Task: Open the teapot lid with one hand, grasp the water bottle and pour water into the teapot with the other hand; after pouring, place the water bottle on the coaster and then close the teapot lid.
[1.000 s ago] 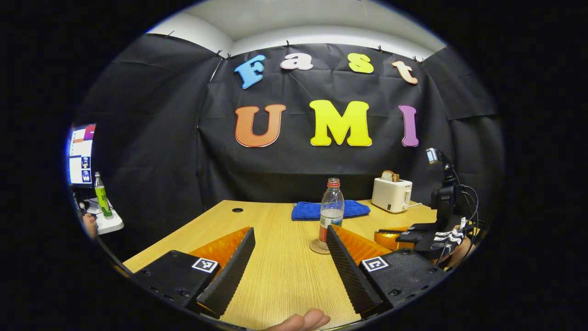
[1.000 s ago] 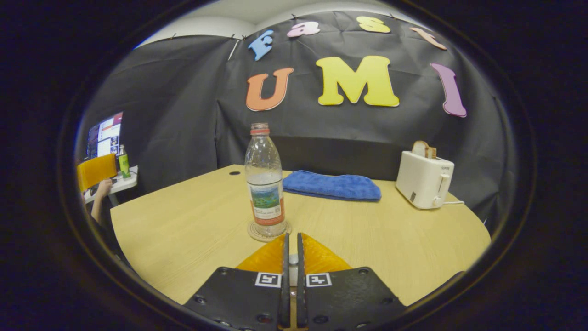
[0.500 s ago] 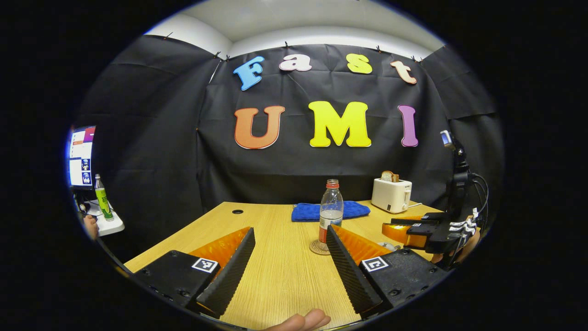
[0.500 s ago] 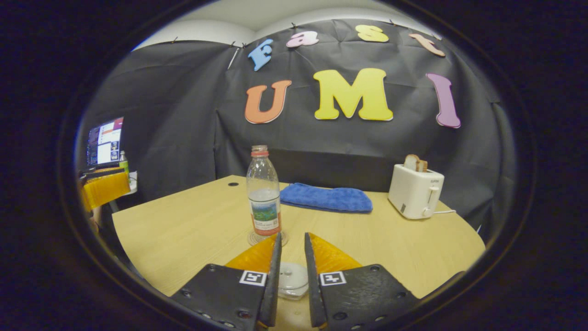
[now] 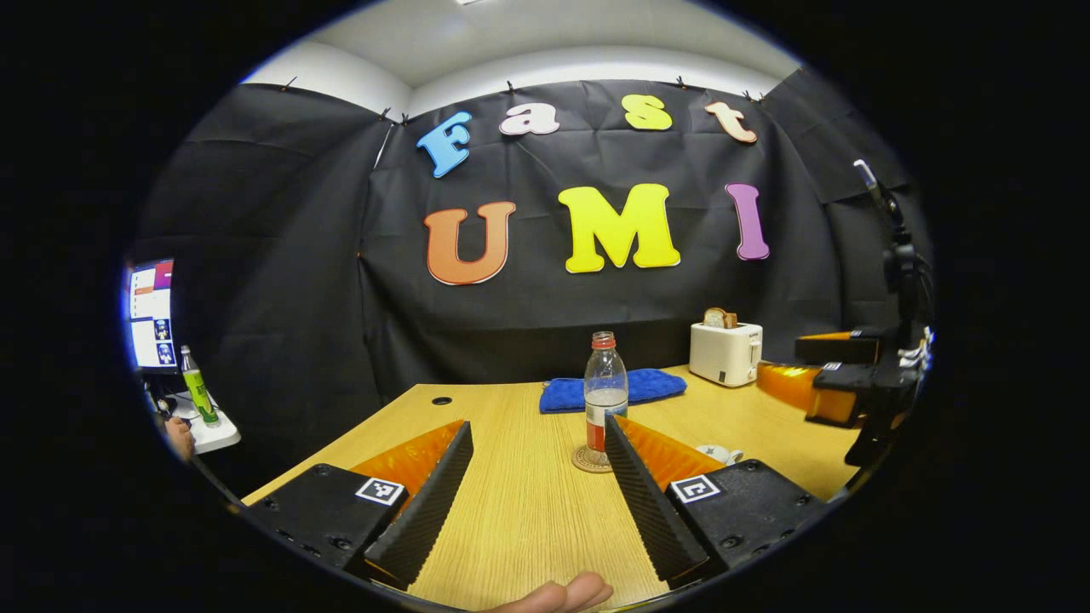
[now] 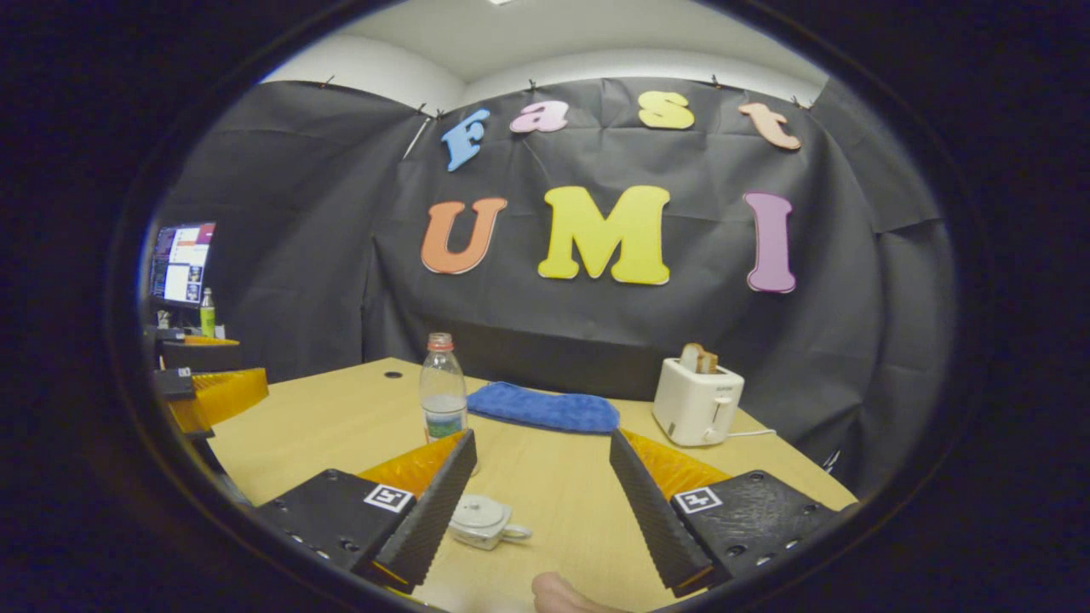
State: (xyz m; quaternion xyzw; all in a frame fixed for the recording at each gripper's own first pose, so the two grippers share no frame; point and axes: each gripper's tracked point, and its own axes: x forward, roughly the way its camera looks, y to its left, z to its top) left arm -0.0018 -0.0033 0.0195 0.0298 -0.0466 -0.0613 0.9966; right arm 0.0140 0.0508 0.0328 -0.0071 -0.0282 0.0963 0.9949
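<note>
One teapot is seen low on the table in the right gripper view, its lid seated on top and its handle turned to the right; in the left gripper view a small part of it is seen beyond the right finger. Just behind it and to the left, the bottle is stood upright, partly filled, with its cap on. In the left gripper view the bottle is seen resting on the coaster.

Nothing is held by the right gripper: its jaws are spread wide, with the teapot seen just inside its left finger but not touched. The left gripper is likewise held wide open and empty above the table, and it is seen again at the left edge of the right gripper view.

Behind the bottle a blue cloth is laid flat, and a toaster with bread in its slot is placed to the cloth's right. A fingertip is seen at the bottom edge. A monitor and a green bottle are seen far left, off the table.
</note>
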